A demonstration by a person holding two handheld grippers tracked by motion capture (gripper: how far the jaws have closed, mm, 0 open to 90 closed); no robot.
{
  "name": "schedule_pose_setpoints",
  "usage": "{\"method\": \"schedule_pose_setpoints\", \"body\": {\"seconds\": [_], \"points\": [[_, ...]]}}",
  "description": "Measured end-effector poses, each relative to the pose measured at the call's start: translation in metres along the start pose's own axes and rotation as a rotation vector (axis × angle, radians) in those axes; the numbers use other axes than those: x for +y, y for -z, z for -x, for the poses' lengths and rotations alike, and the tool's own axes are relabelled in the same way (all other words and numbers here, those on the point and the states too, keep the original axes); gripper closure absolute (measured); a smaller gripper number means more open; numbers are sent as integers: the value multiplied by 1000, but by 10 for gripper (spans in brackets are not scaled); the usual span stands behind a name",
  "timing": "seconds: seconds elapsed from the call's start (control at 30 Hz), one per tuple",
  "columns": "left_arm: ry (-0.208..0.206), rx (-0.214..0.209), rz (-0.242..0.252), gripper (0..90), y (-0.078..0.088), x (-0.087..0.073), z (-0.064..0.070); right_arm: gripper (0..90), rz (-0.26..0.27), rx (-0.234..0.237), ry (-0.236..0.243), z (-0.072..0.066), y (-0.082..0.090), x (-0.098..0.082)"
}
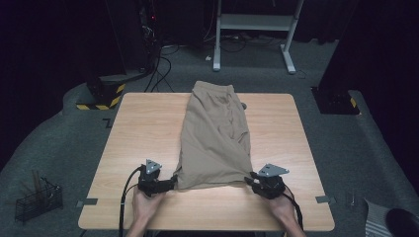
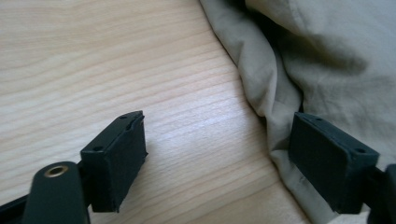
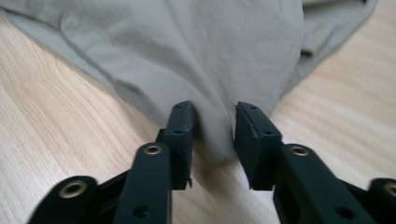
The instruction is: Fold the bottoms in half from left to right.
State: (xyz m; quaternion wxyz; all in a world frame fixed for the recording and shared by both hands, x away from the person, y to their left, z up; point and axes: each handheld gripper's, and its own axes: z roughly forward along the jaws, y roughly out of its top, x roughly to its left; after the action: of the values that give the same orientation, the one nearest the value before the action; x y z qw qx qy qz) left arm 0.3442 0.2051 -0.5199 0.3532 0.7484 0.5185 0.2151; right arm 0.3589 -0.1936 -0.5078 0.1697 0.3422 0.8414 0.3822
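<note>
At the far left of the high view, a dark wire basket (image 1: 38, 201) sits on the grey carpeted floor (image 1: 59, 148), well apart from the bench (image 1: 143, 133), and a yellow-and-black striped base (image 1: 103, 96) stands beyond the bench's far-left corner.

The bench is pale wood with a fine straight grain and rounded corners. At its near-left, a hand (image 1: 144, 203) holds the left hand-held gripper (image 1: 170, 183), black, with a grey 3-cornered plate on top and a cable trailing off the near edge. In the left gripper view its 2 jaws are spread wide over bare wood; one block-shaped pad (image 2: 332, 164) lies against the folded hem of the shorts (image 2: 327, 60), the other stands clear of it — nothing is pinched.

The shorts (image 1: 216, 138) are khaki, a soft matte woven cloth with shallow creases, folded into 1 long narrow shape. The long axis runs from the near edge toward the far edge of the bench, about mid-width; the narrower waistband end points away from the person and reaches the far edge, and the broader leg hem lies near the person, between the 2 tools.

The right hand-held gripper (image 1: 251, 180) meets the hem's near-right corner. In the right gripper view its jaws (image 3: 215, 135) stand partly apart with a puckered ridge of cloth between them — whether the pads press it I cannot tell.
</note>
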Motion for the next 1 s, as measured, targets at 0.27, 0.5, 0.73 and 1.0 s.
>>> {"method": "schedule_pose_setpoints", "body": {"seconds": [0.27, 0.5, 0.73, 1.0], "points": [[3, -52, 97, 245, 5, 27, -3, 685, 45, -97, -11, 7, -6, 29], [95, -135, 98, 217, -12, 48, -9, 698, 56, -129, -93, 26, -23, 49], [42, -104, 9, 240, -31, 47, -4, 734, -34, -106, -113, 33, -43, 51], [-55, -28, -87, 260, -37, 39, 1, 900, -92, -81, -80, 28, -50, 40]]}}
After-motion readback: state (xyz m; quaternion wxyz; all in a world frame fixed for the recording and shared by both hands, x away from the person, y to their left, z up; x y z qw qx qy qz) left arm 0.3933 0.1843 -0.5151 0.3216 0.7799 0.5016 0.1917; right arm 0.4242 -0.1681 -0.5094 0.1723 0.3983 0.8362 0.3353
